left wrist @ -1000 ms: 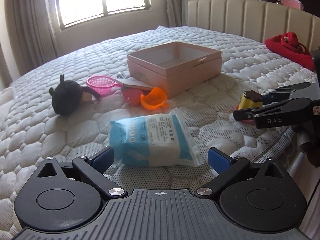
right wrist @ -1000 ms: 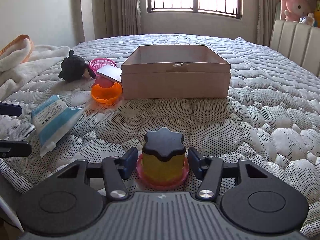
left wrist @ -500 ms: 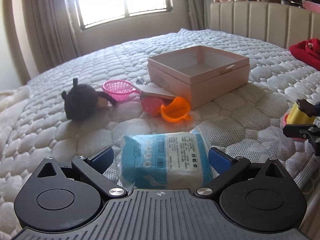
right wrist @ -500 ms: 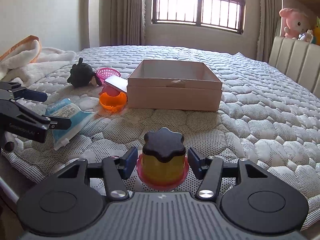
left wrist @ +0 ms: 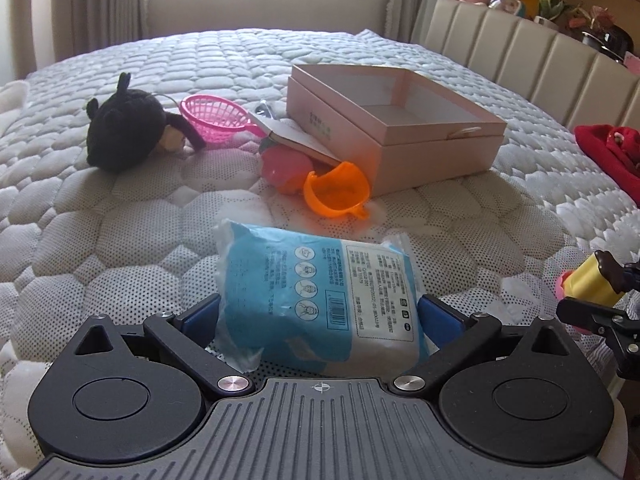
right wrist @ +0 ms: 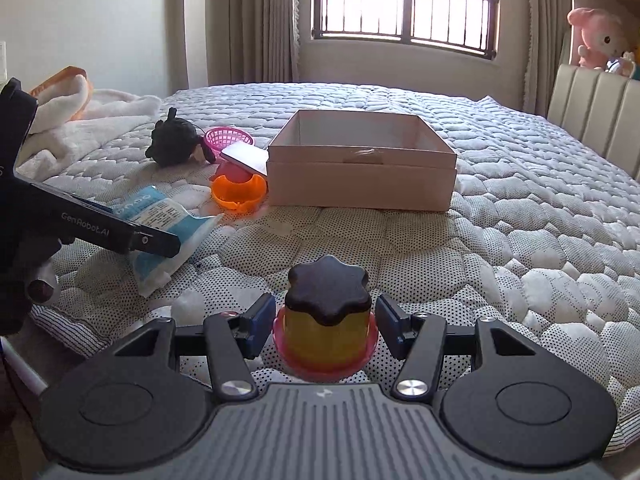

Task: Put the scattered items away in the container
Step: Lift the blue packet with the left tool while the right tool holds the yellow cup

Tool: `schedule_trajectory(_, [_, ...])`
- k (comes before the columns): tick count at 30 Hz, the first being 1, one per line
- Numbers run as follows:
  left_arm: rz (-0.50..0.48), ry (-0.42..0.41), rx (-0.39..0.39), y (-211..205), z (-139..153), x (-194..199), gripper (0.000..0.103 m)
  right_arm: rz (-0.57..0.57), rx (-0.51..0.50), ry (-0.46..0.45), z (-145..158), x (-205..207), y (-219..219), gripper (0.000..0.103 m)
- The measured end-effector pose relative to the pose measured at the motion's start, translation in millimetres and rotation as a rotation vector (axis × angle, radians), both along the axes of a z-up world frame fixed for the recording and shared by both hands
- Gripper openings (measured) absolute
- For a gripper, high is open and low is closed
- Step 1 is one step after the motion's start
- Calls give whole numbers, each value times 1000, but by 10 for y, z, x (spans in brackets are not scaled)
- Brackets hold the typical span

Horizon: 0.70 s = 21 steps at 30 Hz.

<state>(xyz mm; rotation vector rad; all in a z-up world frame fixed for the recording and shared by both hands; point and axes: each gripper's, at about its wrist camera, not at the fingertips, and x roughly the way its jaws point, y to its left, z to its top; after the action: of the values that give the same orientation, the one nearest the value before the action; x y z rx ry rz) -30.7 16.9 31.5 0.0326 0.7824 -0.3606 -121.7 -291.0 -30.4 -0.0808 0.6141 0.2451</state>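
A blue and white tissue pack (left wrist: 320, 300) lies on the bed between the fingers of my open left gripper (left wrist: 320, 320); it also shows in the right wrist view (right wrist: 164, 224). A yellow toy pudding with a dark brown top on a pink base (right wrist: 326, 320) stands between the fingers of my open right gripper (right wrist: 326, 324), with a small gap on each side; it also shows in the left wrist view (left wrist: 588, 284). The open pink box (left wrist: 400, 128) (right wrist: 360, 168) stands farther back on the bed.
A black plush toy (left wrist: 124, 140), a pink toy basket (left wrist: 216, 116), a flat card (left wrist: 296, 140), a pink ball (left wrist: 286, 166) and an orange cup (left wrist: 336, 192) lie left of the box. A red cloth (left wrist: 612, 152) lies at right. A white blanket (right wrist: 80, 116) lies at left.
My left gripper has moved forward around the tissue pack and turned to the right. My right gripper has stayed around the pudding, and its view has risen a little.
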Motion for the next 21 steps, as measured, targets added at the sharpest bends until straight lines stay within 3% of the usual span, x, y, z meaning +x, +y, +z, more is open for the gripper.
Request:
schedule_trajectory(3, [-23,-22,26,-54,50,-75,94,7,1,7,58,-53,-22,55])
schedule_trajectory(9, [-145,-136,98,-233,319,-477,93,18,11,11,276,-173,-142,55])
schedule_trajectory(16, [-235,-190,180,-524,745,-535,93,41,-2,-83,729,-253,-270,55])
schedule_trajectory(21, [-241,-223,151,-599,926,-505,93,37,-18,-81,893,-158,-319,55])
